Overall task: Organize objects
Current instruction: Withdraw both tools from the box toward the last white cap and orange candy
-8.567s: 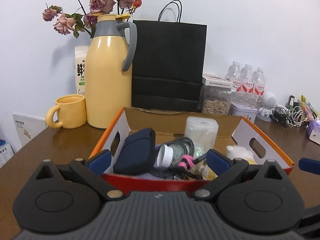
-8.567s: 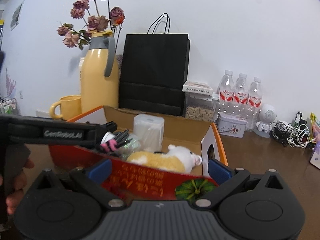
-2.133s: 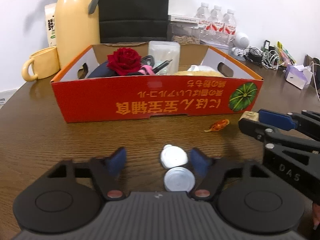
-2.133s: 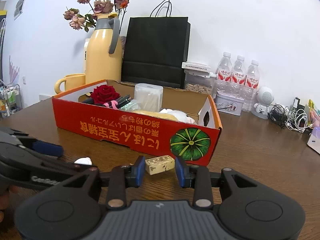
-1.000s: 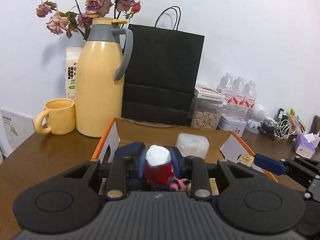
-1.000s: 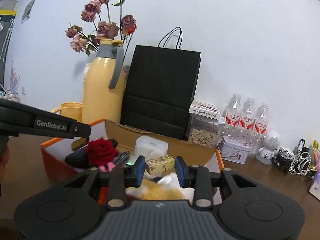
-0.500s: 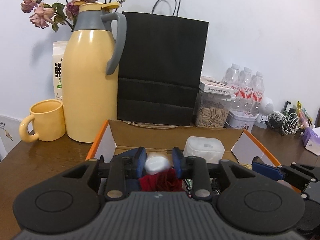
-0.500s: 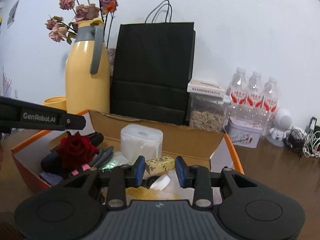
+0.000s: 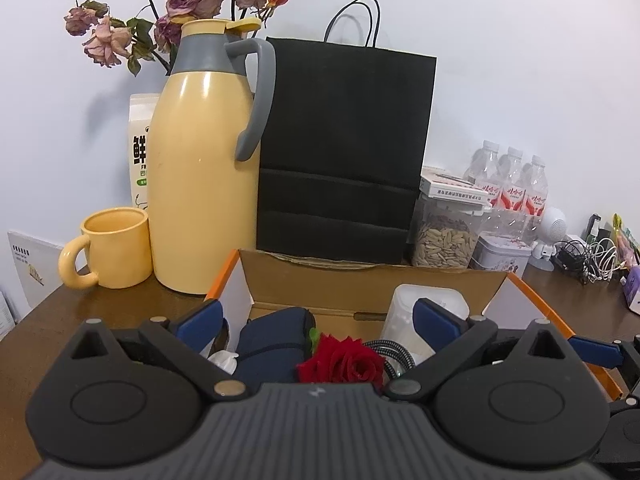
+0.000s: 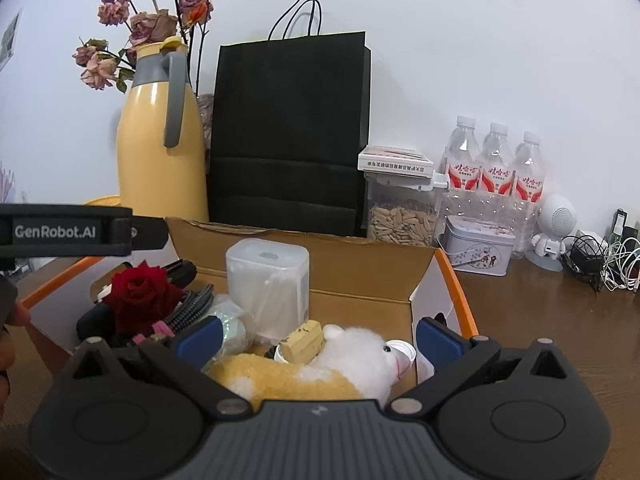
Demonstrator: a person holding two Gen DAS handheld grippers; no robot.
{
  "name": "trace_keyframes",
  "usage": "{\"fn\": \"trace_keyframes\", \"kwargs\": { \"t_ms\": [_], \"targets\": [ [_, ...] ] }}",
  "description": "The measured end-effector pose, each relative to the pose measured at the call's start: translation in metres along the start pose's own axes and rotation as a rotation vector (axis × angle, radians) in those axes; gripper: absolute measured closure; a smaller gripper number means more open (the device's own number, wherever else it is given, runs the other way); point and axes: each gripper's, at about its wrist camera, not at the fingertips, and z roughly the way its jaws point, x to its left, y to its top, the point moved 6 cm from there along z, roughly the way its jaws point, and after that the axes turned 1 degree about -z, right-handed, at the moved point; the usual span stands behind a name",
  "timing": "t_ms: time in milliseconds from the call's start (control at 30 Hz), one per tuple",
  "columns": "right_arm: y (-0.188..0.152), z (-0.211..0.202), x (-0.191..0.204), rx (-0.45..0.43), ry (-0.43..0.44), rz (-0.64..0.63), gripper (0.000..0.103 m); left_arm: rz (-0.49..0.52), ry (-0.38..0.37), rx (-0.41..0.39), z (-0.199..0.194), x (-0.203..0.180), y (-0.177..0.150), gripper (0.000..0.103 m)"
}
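I hold my left tool (image 9: 318, 320) and right tool (image 10: 320, 334) spread wide and empty above the cardboard box (image 10: 352, 264) on the tabletop (image 10: 540, 304). Inside lie a red rose (image 9: 340, 364), a small yellowish block (image 10: 305, 337) on a plush toy (image 10: 320, 372), and a white cap (image 9: 224, 359) at the near left.

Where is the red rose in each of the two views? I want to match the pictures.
Left wrist: the red rose is at bottom centre, just above the gripper body, inside the box.
Right wrist: the rose is at left of centre, in the box's left part.
Shared landmark: the black bag behind the box.
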Motion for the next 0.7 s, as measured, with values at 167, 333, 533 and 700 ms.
{"fn": "trace_keyframes", "kwargs": {
  "t_ms": [167, 333, 533, 700],
  "targets": [
    [0.001, -0.003, 0.003, -0.002, -0.002, -0.011, 0.0, -0.008, 0.001, -0.006, -0.006, 0.001, 0.002, 0.0],
    [0.001, -0.012, 0.009, -0.009, -0.001, -0.035, 0.0, -0.008, -0.004, -0.025, -0.022, 0.003, 0.006, 0.0],
    [-0.002, -0.029, 0.018, -0.015, 0.001, -0.058, 0.0, -0.004, 0.005, -0.02, -0.045, 0.011, -0.001, 0.0],
    [-0.008, -0.049, 0.02, -0.015, 0.007, -0.068, 0.0, 0.004, 0.017, 0.003, -0.063, 0.012, -0.014, 0.0]
  ]
}}
